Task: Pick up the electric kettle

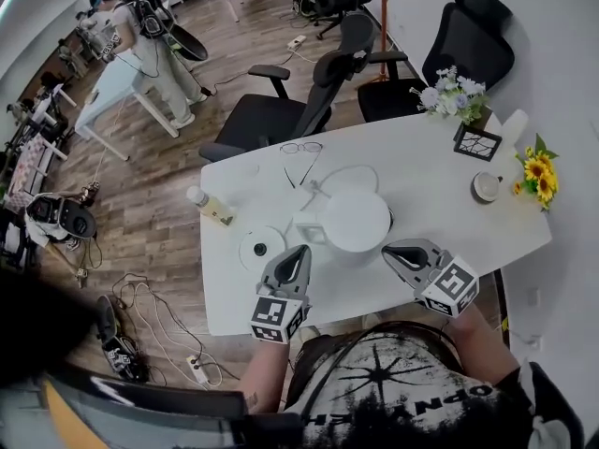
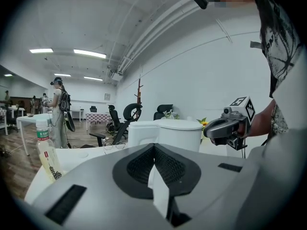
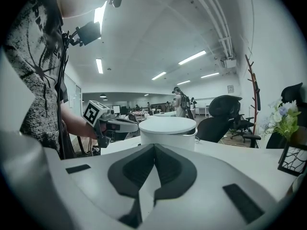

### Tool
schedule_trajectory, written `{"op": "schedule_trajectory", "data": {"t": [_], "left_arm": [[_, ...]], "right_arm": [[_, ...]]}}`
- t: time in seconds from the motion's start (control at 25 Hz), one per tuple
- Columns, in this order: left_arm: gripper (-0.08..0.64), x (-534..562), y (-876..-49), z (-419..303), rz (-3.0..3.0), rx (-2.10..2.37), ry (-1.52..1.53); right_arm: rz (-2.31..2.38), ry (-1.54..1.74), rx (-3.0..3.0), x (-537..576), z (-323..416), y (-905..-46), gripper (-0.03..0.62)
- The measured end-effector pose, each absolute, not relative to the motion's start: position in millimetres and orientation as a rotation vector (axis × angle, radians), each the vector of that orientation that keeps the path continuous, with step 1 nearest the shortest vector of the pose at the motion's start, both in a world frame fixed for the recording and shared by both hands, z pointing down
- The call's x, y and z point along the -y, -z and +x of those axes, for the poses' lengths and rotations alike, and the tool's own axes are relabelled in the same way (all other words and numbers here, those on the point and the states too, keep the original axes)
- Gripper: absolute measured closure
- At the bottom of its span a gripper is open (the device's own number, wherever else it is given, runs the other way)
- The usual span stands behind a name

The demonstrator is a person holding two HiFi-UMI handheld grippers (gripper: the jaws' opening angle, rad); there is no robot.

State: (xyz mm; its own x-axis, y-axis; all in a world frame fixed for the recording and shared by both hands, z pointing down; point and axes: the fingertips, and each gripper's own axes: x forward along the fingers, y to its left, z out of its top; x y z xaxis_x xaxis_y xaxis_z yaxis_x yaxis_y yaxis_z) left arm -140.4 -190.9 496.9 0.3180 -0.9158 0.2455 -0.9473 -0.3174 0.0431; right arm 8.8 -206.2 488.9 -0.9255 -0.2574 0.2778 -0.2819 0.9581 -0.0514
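The white electric kettle (image 1: pixel 356 221) stands with its lid on near the table's front edge, its handle turned left; it also shows in the left gripper view (image 2: pixel 177 133) and the right gripper view (image 3: pixel 168 131). My left gripper (image 1: pixel 299 251) (image 2: pixel 154 147) hovers just left of and in front of the handle, jaws shut with nothing between them. My right gripper (image 1: pixel 391 251) (image 3: pixel 154 146) hangs at the kettle's front right, apart from it, jaws shut and empty. Each gripper faces the other across the kettle.
A round white kettle base (image 1: pixel 262 248) lies left of the kettle, a plastic bottle (image 1: pixel 211 207) further left. Glasses (image 1: pixel 300 148) and a thin cable lie behind. Flowers (image 1: pixel 454 96), a sunflower pot (image 1: pixel 538 171) and a cup (image 1: pixel 486 186) sit at the white table's (image 1: pixel 440 157) right; office chairs (image 1: pixel 281 110) stand beyond.
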Motion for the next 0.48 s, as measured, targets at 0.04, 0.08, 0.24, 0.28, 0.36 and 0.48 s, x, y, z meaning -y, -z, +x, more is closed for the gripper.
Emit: {"op": "schedule_trajectory", "data": {"t": [0.04, 0.08, 0.24, 0.28, 0.36, 0.48], "left_arm": [[0.551, 191.3, -494.6, -140.5, 2.401, 1.721, -0.268], [0.551, 191.5, -493.7, -140.1, 2.403, 1.721, -0.275], [0.551, 191.1, -498.6, -134.9, 2.415, 1.691, -0.291], [0.551, 191.3, -497.5, -134.8, 2.417, 1.690, -0.293], [0.551, 191.3, -497.2, -134.7, 2.425, 1.687, -0.301], [0.551, 190.8, -502.3, -134.1, 2.430, 1.674, -0.310]], "right_arm": [[0.394, -0.135, 2.842, 205.4, 7.5, -488.5, 0.571], [0.389, -0.141, 2.844, 204.5, 6.8, -488.1, 0.571], [0.380, -0.139, 2.838, 201.9, 7.8, -487.2, 0.572], [0.380, -0.137, 2.838, 201.6, 7.6, -487.2, 0.572], [0.384, -0.137, 2.839, 201.8, 7.0, -487.0, 0.572], [0.391, -0.138, 2.840, 201.8, 6.7, -486.1, 0.572]]}}
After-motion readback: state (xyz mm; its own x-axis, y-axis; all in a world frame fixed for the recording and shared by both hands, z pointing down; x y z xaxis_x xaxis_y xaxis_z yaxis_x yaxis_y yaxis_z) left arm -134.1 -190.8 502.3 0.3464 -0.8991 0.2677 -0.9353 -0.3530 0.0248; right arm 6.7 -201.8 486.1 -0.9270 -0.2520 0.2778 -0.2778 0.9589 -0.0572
